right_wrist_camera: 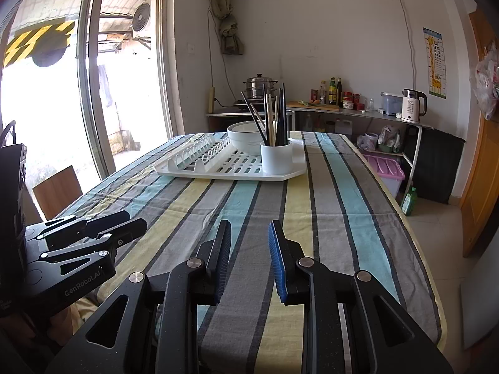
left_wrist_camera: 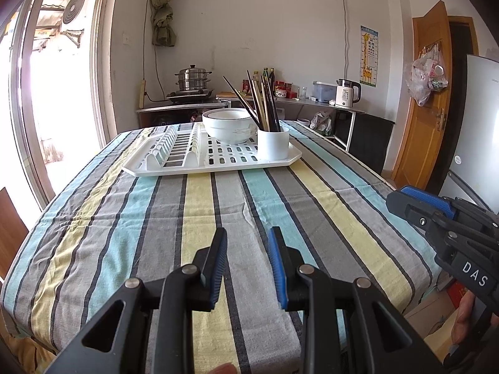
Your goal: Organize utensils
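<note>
A white dish rack tray (left_wrist_camera: 162, 168) (right_wrist_camera: 187, 171) lies at the far end of the striped tablecloth. On it stand a white bowl (left_wrist_camera: 229, 126) (right_wrist_camera: 244, 137) and a white cup (left_wrist_camera: 273, 143) (right_wrist_camera: 276, 157) holding several dark and pale chopsticks (left_wrist_camera: 265, 103) (right_wrist_camera: 274, 115). My left gripper (left_wrist_camera: 248, 238) hovers over the near part of the table, jaws apart with nothing between them. My right gripper (right_wrist_camera: 249, 230) is likewise open and empty near the table's front. Each gripper shows in the other's view: the right one (left_wrist_camera: 405, 198) at the right edge, the left one (right_wrist_camera: 131, 221) at the left edge.
The striped tablecloth (left_wrist_camera: 218, 212) (right_wrist_camera: 296, 205) covers the table. Behind it a counter holds a steamer pot (left_wrist_camera: 191, 78), bottles (right_wrist_camera: 333, 90) and a kettle (left_wrist_camera: 346, 93). A glass door (right_wrist_camera: 93, 78) is at left, a wooden door (left_wrist_camera: 427, 99) at right. A green bottle (right_wrist_camera: 408, 201) stands on the floor.
</note>
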The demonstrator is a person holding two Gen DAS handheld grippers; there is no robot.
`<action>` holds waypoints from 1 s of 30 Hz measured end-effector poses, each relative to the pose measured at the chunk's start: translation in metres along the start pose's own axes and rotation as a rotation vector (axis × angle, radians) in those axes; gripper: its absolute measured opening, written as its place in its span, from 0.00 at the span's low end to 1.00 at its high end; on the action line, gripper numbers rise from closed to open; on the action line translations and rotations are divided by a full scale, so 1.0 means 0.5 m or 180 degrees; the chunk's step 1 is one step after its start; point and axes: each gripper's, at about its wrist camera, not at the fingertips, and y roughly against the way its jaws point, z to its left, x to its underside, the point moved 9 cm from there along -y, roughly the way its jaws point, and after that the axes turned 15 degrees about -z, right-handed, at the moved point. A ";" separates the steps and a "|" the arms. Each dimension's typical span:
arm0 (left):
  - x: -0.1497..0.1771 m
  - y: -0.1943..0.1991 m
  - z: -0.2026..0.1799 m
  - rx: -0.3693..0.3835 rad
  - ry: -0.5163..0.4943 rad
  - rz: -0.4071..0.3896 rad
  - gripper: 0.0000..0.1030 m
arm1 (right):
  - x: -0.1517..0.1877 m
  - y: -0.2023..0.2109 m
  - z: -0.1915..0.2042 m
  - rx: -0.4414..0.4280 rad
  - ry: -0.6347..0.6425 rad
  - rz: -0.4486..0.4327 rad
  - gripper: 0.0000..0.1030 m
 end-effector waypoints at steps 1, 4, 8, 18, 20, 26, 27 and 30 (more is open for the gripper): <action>-0.001 0.000 0.000 0.0003 -0.0001 -0.0002 0.28 | 0.000 0.000 0.000 0.0000 0.0001 -0.0003 0.25; -0.002 0.000 -0.001 0.0013 0.0005 0.0004 0.28 | 0.000 0.000 0.000 -0.0004 -0.0002 0.0000 0.25; -0.002 0.000 -0.003 0.0024 0.0007 0.0016 0.28 | 0.000 0.000 0.001 -0.0016 -0.0001 0.0004 0.25; -0.003 -0.004 -0.006 0.0011 -0.0015 0.0017 0.28 | 0.001 -0.002 0.004 -0.0029 0.0009 0.0001 0.25; -0.003 -0.004 -0.005 0.0006 -0.0014 0.0019 0.28 | 0.001 -0.002 0.005 -0.0033 0.0006 0.0006 0.25; -0.002 -0.008 -0.004 0.0004 -0.0013 0.0031 0.28 | 0.000 -0.003 0.005 -0.0036 0.0007 0.0014 0.25; -0.001 -0.010 -0.003 -0.0003 -0.0021 0.0032 0.28 | 0.000 -0.003 0.005 -0.0036 0.0004 0.0012 0.25; 0.000 -0.011 -0.004 0.0003 -0.0020 0.0034 0.28 | 0.001 -0.004 0.005 -0.0036 0.0008 0.0021 0.25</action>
